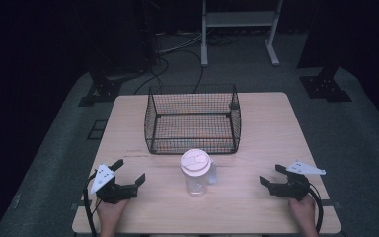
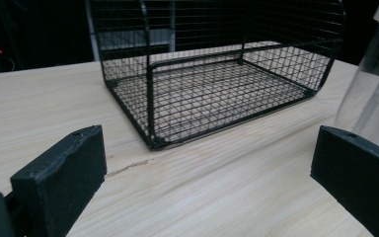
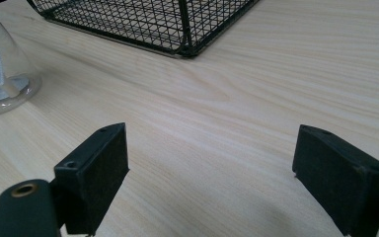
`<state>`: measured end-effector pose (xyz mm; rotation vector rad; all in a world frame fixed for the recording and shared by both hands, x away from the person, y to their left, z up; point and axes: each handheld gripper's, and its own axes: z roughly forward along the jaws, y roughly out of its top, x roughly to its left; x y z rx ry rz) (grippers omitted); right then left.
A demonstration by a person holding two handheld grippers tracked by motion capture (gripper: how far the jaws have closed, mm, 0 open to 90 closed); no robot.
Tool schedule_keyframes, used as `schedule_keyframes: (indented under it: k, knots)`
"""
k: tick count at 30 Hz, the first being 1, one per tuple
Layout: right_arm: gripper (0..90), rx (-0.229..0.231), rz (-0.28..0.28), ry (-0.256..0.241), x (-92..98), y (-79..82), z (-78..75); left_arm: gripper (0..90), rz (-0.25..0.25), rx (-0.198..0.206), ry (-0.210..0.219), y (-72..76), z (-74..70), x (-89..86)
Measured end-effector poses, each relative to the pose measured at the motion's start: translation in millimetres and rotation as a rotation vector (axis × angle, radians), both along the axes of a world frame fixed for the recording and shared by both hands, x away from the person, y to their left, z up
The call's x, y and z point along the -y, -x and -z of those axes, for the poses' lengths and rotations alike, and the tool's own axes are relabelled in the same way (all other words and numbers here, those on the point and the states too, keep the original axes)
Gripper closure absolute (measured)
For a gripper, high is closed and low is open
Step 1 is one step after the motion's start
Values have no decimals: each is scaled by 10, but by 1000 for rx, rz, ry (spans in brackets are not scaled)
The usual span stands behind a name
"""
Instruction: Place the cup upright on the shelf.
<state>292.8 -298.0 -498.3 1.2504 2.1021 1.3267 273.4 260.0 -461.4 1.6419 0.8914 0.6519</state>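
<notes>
1. The left gripper [image 1: 128, 173] rests low over the near-left part of the pale wooden worktop [image 1: 266, 123], jaws spread wide and holding nothing. In the left gripper view the jaws frame bare wood, with the clear cup's wall at the right edge.
2. The black wire-mesh basket [image 1: 193, 120] stands empty at the middle of the worktop, farther from the person than both grippers.
3. The clear plastic cup with a pale pink lid [image 1: 196, 173] stands upright just in front of the basket's near wall, apart from it, its long axis vertical. It lies between the two grippers, to the right of the left one and to the left of the right one.
4. The right gripper [image 1: 270, 175] sits near the near-right edge, jaws likewise spread and empty; the right gripper view shows the cup's base [image 3: 2, 91] off to its left.
5. Judged by the gaps, the left gripper is somewhat nearer the cup, so a sideways reach from it looks shorter.
</notes>
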Motion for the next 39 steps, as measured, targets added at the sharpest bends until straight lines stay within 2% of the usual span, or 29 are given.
schedule_keyframes:
  k: [5,8,10,14,21,26,29,39]
  knots:
    - [129,-1,-2,5,-8,-1,0,0,14,18,14,23,-26,60]
    - [129,0,-4,7,-10,-3,1,0,37,12,30,7,-60,87]
    - [129,0,-5,8,-10,-4,0,0,42,23,10,-5,-110,109]
    - [129,0,-5,7,-8,-4,1,0,74,29,1,-16,-199,152]
    - [129,0,-8,9,-10,-4,1,0,127,39,5,9,-307,234]
    - [129,0,-11,9,-11,-3,0,0,177,45,-3,42,-409,284]
    - [129,0,-11,9,-11,-3,1,0,212,47,6,57,-470,324]
    - [129,0,-13,9,-13,-2,1,0,317,29,-56,90,-639,504]
